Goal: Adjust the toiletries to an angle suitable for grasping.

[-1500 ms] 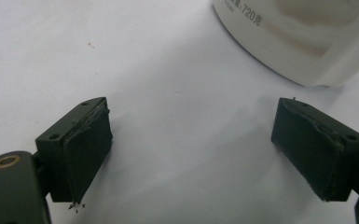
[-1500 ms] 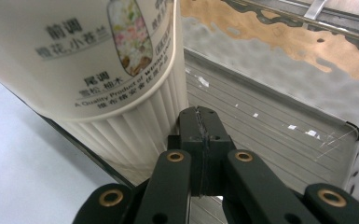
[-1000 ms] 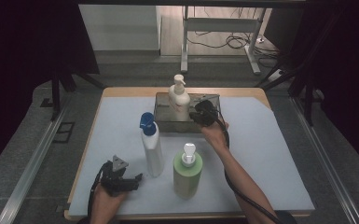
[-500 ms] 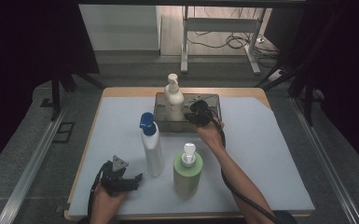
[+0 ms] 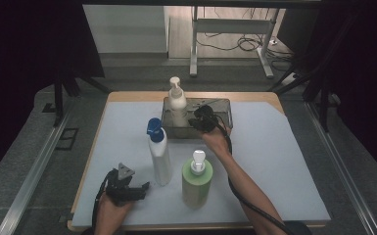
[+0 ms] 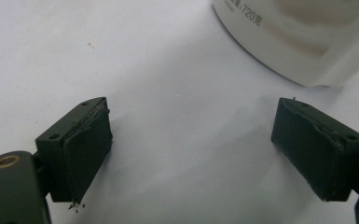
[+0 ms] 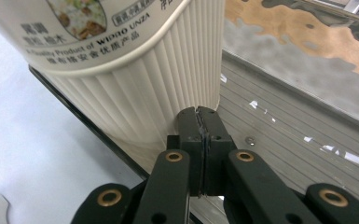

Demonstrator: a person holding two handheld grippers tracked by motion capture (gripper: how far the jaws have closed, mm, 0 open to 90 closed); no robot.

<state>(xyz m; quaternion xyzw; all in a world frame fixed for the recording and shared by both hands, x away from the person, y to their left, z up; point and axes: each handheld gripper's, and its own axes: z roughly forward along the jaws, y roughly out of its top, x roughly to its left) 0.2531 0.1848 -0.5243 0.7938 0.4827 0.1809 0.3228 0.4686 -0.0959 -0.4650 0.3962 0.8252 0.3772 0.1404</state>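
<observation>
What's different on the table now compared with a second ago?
The cream pump bottle has slid toward the left end of the grey metal tray, nudged by the right tool, whose jaws are shut and empty beside its ribbed base. The left tool stayed open near the front edge, and the white bottle with the blue cap and the green pump bottle stayed put.

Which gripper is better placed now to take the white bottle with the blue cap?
Left, probably. The left gripper rests open on the mat right beside the blue-capped bottle, whose base shows just past its fingers. The right gripper is shut, far off at the metal tray, beside the cream pump bottle.
</observation>
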